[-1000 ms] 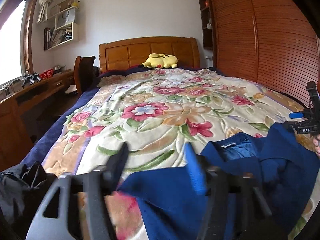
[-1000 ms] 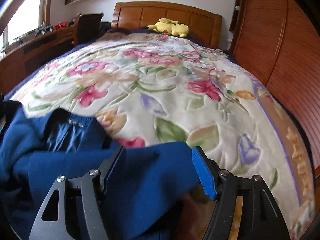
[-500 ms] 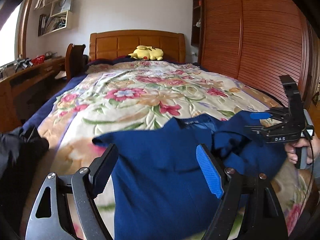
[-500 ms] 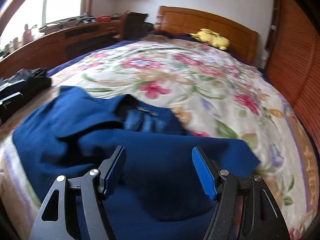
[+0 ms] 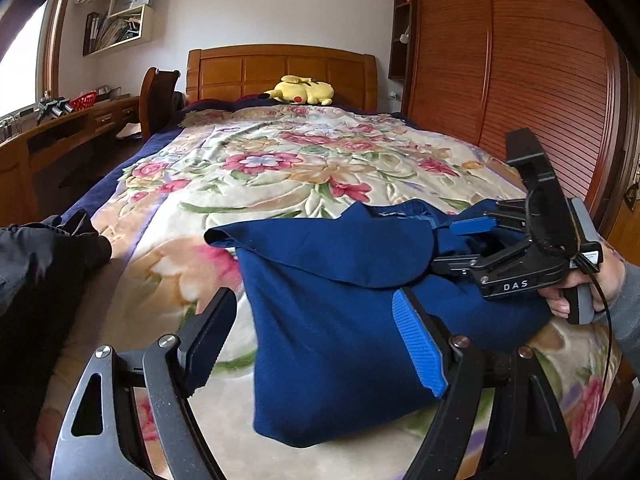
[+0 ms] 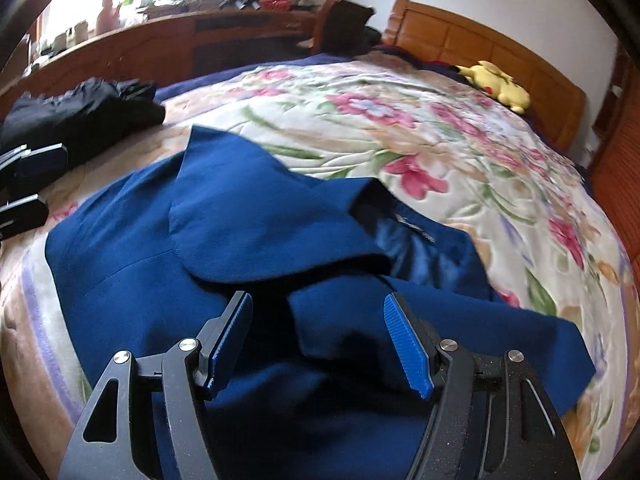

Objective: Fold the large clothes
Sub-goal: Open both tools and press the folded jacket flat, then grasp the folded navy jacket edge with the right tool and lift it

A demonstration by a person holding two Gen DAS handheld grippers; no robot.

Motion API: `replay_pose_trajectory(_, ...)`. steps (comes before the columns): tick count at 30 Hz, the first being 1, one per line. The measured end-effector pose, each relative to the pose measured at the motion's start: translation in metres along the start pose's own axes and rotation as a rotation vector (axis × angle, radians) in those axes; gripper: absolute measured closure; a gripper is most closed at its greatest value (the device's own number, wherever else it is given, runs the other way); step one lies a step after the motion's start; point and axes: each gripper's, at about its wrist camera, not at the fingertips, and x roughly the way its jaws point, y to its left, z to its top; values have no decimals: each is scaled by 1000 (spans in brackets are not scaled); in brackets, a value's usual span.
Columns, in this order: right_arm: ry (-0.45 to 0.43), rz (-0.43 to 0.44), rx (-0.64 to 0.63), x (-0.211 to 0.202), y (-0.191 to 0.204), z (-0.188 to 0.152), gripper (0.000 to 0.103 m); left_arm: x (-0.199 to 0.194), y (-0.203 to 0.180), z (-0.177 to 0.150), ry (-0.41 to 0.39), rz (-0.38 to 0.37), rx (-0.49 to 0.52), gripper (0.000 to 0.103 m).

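A large dark blue jacket [image 5: 340, 320] lies crumpled on the floral bedspread [image 5: 280, 168] near the foot of the bed, one flap folded over its middle [image 6: 256, 216]. My left gripper [image 5: 314, 304] hovers open over the jacket's left part with no cloth between its pads. It also shows at the left edge of the right wrist view [image 6: 36, 184]. My right gripper [image 6: 317, 304] is open above the jacket's near side, nothing pinched. In the left wrist view a hand holds the right gripper [image 5: 456, 244] over the jacket's right part.
A black garment [image 5: 40, 260] is heaped at the bed's left edge. A yellow plush toy [image 5: 304, 90] rests by the wooden headboard [image 5: 280, 68]. A slatted wardrobe [image 5: 520, 60] runs along the right side. A desk [image 5: 60, 128] and chair [image 5: 158, 96] stand on the left.
Both views have swung across the bed. The jacket now fills the space ahead of both grippers, and the right view has turned left and rolled. Neither gripper has taken hold of cloth.
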Motion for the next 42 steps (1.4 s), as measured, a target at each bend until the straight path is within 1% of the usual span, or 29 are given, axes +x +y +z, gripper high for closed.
replay_pose_trajectory(2,26,4,-40,9,5,7,33,1,3,-2,5,4,5,22)
replay_pose_trajectory(5,65,-16,-101,25,13,16,33,2,8,-3,12,0,3,22)
replay_pose_trajectory(7,74,-32,-116,32,14,22,33,3,11,-5,13,0,5,22)
replay_pose_trajectory(8,72,-38,-116,36,12,27,35,3,12,-5,15,0,4,22)
replay_pose_trajectory(9,62,-41,-113,38,11,31,48,3,13,-6,16,-2,3,22)
replay_pose_trajectory(10,55,-42,-110,41,9,36,54,4,14,-6,16,-3,1,22)
replay_pose_trajectory(11,49,-51,-106,44,7,42,58,4,14,-6,18,-2,2,22)
replay_pose_trajectory(13,28,-68,-91,51,3,53,62,5,14,-6,18,0,6,22)
replay_pose_trajectory(14,17,-73,-77,53,-1,58,64,6,14,-6,21,1,10,22)
replay_pose_trajectory(16,-1,-90,-37,58,-10,70,64,7,13,-6,24,2,12,22)
replay_pose_trajectory(18,-25,-130,15,62,-22,79,64,8,12,-7,27,-2,12,22)
replay_pose_trajectory(21,-52,-177,144,67,-44,91,64,8,10,-6,29,-7,16,22)
replay_pose_trajectory(23,-69,-220,200,66,-54,94,64,8,9,-6,27,-9,19,22)
replay_pose_trajectory(24,-71,-224,212,65,-57,95,64,8,8,-5,27,-11,20,22)
replay_pose_trajectory(26,-59,-200,216,64,-57,93,64,8,6,-5,27,-18,22,22)
replay_pose_trajectory(28,-49,-176,184,61,-50,87,64,7,3,-5,26,-23,28,22)
replay_pose_trajectory(30,-36,-128,143,57,-47,82,64,7,2,-5,24,-26,30,22)
replay_pose_trajectory(33,15,-114,78,62,-40,71,64,6,-1,-5,25,-28,34,22)
replay_pose_trajectory(36,62,-114,50,68,-34,56,64,6,-1,-5,25,-26,35,22)
replay_pose_trajectory(38,47,-104,59,59,-34,49,64,5,-2,-4,21,-29,32,22)
replay_pose_trajectory(40,12,-85,73,40,-38,42,64,4,-2,-4,19,-33,30,22)
replay_pose_trajectory(42,-7,-89,80,21,-39,30,64,5,-3,-4,19,-36,33,22)
